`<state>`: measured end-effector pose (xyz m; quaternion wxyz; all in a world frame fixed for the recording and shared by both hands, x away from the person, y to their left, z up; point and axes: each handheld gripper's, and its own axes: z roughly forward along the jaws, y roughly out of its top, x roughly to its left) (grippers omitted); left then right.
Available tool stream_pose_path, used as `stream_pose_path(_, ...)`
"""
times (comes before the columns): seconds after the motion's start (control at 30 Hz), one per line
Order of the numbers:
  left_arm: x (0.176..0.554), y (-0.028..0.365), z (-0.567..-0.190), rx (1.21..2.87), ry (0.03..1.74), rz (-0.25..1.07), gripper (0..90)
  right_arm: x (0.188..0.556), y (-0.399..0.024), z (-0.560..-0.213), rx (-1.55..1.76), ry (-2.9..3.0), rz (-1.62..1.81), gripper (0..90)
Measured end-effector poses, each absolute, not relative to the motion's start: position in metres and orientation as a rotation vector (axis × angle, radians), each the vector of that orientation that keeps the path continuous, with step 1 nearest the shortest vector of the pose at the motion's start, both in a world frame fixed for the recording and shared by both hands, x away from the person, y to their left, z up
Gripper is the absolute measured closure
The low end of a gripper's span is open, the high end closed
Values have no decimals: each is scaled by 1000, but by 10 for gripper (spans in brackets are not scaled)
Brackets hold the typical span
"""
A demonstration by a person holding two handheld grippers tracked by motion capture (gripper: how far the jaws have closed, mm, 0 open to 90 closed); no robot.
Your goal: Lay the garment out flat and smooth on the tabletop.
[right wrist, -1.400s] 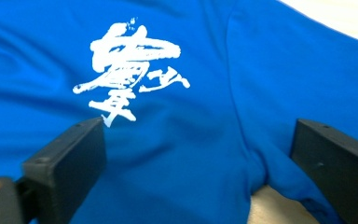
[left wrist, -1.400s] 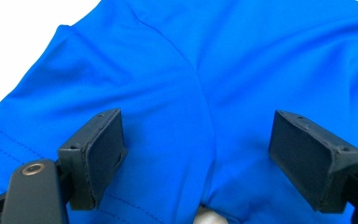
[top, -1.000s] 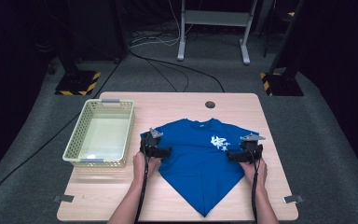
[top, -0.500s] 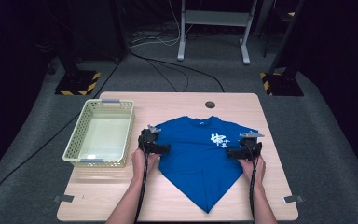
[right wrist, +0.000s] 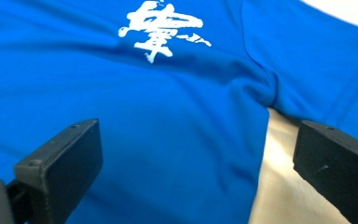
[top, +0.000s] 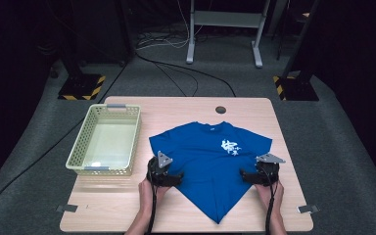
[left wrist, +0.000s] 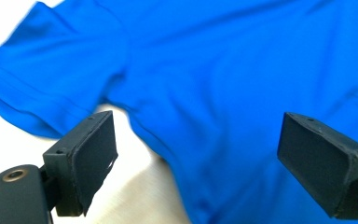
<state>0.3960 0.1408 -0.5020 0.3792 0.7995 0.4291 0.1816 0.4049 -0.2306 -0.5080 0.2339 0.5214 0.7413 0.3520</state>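
Note:
A blue T-shirt (top: pixel 210 161) with a white print (top: pixel 230 146) lies flat on the wooden table (top: pixel 127 210), its hem tapering to a point at the near edge. My left gripper (top: pixel 175 177) rests at the shirt's left side below the sleeve. Its jaws have just been opening and stand wide apart (left wrist: pixel 196 149) over the shirt's edge (left wrist: pixel 242 93), pressing on nothing. My right gripper (top: pixel 247 175) is at the shirt's right side, open (right wrist: pixel 196 158) above the cloth (right wrist: pixel 144 116) near the underarm. The print (right wrist: pixel 161 28) lies beyond its jaws.
A pale yellow mesh basket (top: pixel 81 159) stands empty at the table's left, close to my left hand. A round hole (top: pixel 220 109) sits in the table's far edge. Bare wood runs along the near edge on both sides of the shirt's tip.
Both grippers have slid from the sleeves back toward the near edge, along the shirt's sides. The shirt lies about as before.

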Motion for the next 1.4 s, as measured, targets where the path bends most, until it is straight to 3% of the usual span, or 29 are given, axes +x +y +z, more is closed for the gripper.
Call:
stream_pose_path(0.47,384,135,-510,2117,1083,483,114,360,-201,-507,1345,2089,966,12)
stream_pose_path(0.77,385,136,-510,2117,1078,465,130,359,-157,-500,1374,2170,1016,69)
stream_pose_path(0.97,385,136,-510,2116,1085,452,130,366,-125,-500,1338,2272,994,182)
stream_pose_path(1.07,385,136,-510,2116,1083,456,130,368,-118,-501,1336,2264,908,291)
stream_pose_path(1.4,386,136,-510,2117,1086,453,130,367,-126,-496,1324,2268,862,589)
